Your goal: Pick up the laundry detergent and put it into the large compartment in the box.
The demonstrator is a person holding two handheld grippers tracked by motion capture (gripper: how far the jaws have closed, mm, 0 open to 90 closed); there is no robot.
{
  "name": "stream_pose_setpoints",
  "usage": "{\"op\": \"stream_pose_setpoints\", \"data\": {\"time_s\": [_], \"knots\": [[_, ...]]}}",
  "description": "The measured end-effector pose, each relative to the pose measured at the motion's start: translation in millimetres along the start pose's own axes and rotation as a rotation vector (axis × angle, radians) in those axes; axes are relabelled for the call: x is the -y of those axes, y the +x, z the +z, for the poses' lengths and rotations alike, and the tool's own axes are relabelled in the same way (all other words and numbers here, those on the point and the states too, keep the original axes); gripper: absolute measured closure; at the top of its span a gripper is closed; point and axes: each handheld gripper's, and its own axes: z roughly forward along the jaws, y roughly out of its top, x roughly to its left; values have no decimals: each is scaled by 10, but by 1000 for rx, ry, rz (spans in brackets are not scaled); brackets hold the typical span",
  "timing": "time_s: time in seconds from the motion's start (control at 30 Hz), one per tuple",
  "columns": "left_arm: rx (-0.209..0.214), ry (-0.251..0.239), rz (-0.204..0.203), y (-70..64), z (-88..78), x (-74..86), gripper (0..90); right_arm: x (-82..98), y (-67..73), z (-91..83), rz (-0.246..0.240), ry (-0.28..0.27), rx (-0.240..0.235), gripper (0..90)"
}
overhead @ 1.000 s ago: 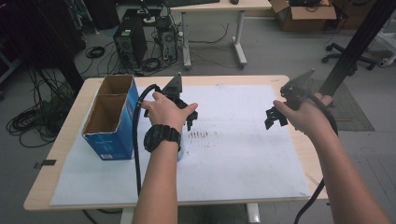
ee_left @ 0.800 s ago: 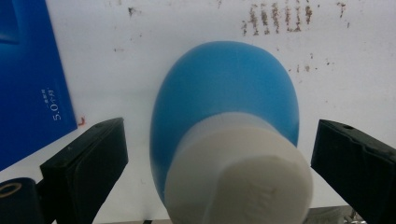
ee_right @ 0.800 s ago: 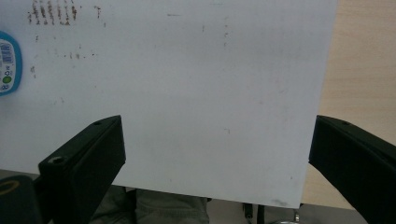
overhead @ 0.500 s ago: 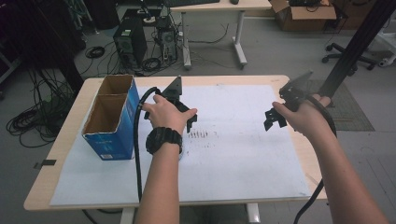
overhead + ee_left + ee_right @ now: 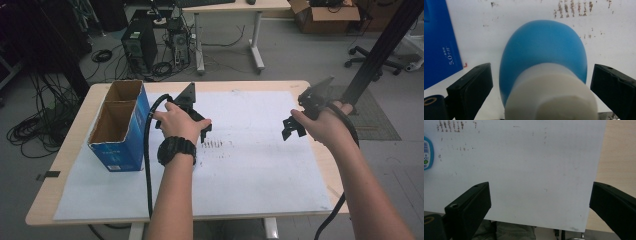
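A blue bottle (image 5: 541, 47) with a white cap (image 5: 551, 95) lies between the jaws of my left gripper (image 5: 541, 68), cap end toward the camera. Both jaws stand wide of it with white paper showing on either side, so the gripper is open. In the high view the left gripper (image 5: 202, 127) sits mid-table under the person's hand, which hides the bottle. My right gripper (image 5: 293, 127) hovers over the right part of the paper, open and holding nothing (image 5: 540, 186). A sliver of the blue bottle's label (image 5: 427, 152) shows at the left edge of the right gripper view.
An open blue cardboard box (image 5: 120, 127) stands at the table's left, close to the left gripper. White paper (image 5: 260, 160) with small brown marks (image 5: 215, 145) covers the wooden table (image 5: 65, 150). The paper's right edge and bare wood (image 5: 619, 157) lie near the right gripper.
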Motion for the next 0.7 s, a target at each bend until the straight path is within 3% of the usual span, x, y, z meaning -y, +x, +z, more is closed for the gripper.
{"op": "stream_pose_setpoints", "data": {"time_s": [0.7], "knots": [[-2, -3, 3, -1, 2, -3, 152, 5, -24, 45, 6, 10, 1, 38]]}}
